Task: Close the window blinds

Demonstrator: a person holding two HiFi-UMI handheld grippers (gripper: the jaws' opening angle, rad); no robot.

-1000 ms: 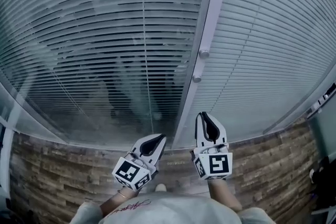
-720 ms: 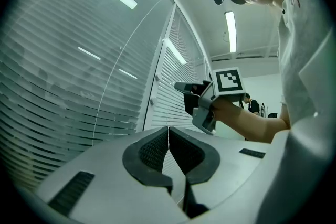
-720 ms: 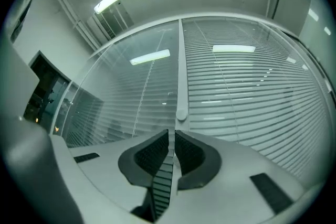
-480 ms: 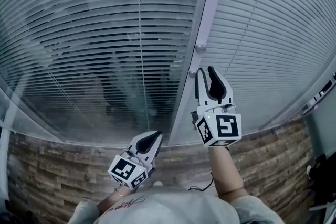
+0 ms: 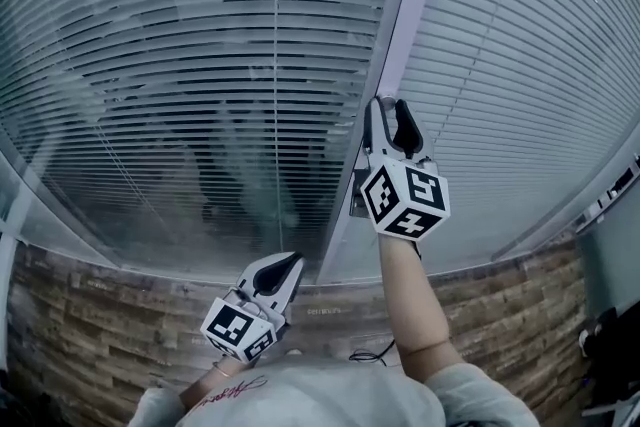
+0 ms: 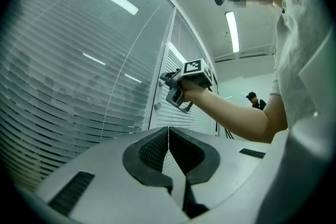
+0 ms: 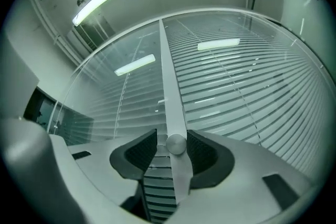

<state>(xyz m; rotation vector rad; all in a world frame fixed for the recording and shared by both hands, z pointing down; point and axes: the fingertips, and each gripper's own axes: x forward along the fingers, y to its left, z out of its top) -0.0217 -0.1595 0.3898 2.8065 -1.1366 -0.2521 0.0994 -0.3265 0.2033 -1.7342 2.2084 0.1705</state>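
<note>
**Right gripper at the blind knob**

Glass panes with thin horizontal window blinds (image 5: pixel 180 65) flank a pale mullion (image 5: pixel 405 25) above plank-patterned floor (image 5: pixel 100 325). The right gripper (image 5: pixel 386 105), jaws just opening, straddles the mullion's round shiny knob (image 7: pixel 176 144) unclamped; the left gripper (image 5: pixel 288 262) is clenched, empty.

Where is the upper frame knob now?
Right gripper view, centre: the knob sits on the frame post dividing the blinds, between the jaws of the right gripper, which have just been opening.

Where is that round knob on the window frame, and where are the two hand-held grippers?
round knob (image 7: pixel 176 144): right gripper view, its round face.
right hand-held gripper (image 5: pixel 386 107): head view, between its open fingertips.
left hand-held gripper (image 5: pixel 293 261): head view, at its closed fingertips.
</note>
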